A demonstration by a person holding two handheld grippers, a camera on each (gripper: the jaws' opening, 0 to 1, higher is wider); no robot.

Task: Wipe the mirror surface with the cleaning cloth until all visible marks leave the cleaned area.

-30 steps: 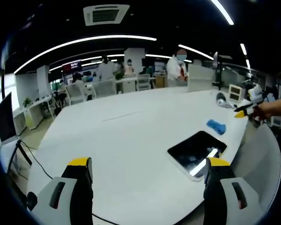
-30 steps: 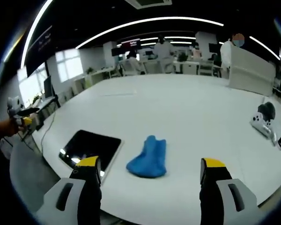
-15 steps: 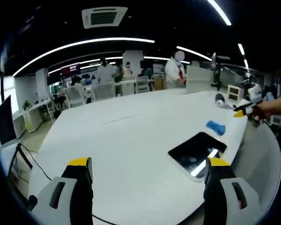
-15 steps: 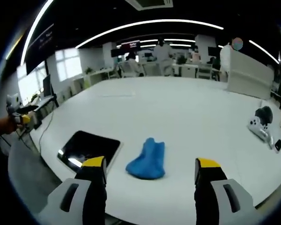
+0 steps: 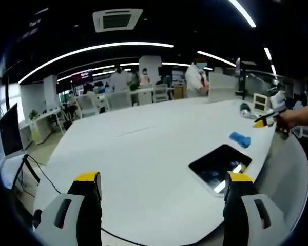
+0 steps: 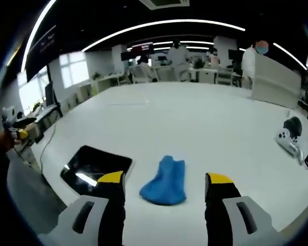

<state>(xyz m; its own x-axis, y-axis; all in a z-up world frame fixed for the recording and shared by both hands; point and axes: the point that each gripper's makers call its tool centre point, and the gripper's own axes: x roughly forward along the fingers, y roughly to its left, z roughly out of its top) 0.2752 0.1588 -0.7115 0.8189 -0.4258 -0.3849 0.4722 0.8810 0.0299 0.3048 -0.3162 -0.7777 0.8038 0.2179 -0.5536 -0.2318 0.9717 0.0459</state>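
- One flat dark rectangular mirror with a pale rim (image 6: 96,166) lies on the big white oval table (image 6: 205,128), and one crumpled blue cleaning cloth (image 6: 166,181) lies just beside it; the two do not touch.
- Two grippers are out. The right gripper (image 6: 164,185) has its yellow-tipped fingers (image 6: 111,178) spread, nothing between them, with the cloth lying ahead in the gap and the mirror just outside the left finger.
- The left gripper (image 5: 163,180) is spread wide and empty too; from there the mirror (image 5: 220,162) sits just ahead of its right fingertip (image 5: 238,178), with the cloth (image 5: 240,139) beyond it.
- A hand at the table's edge in the left gripper view carries the other gripper (image 5: 264,121); its jaws are too small there to read.
- The mirror's surface is black and glossy, with a bright streak of ceiling light reflected near its near edge; any marks on it are too faint to make out.
- A small white and dark gadget (image 6: 290,134) sits near the table's far right edge, too blurred to identify.
- Several people in white (image 5: 195,81) stand among desks beyond the table; an exact count is hard.
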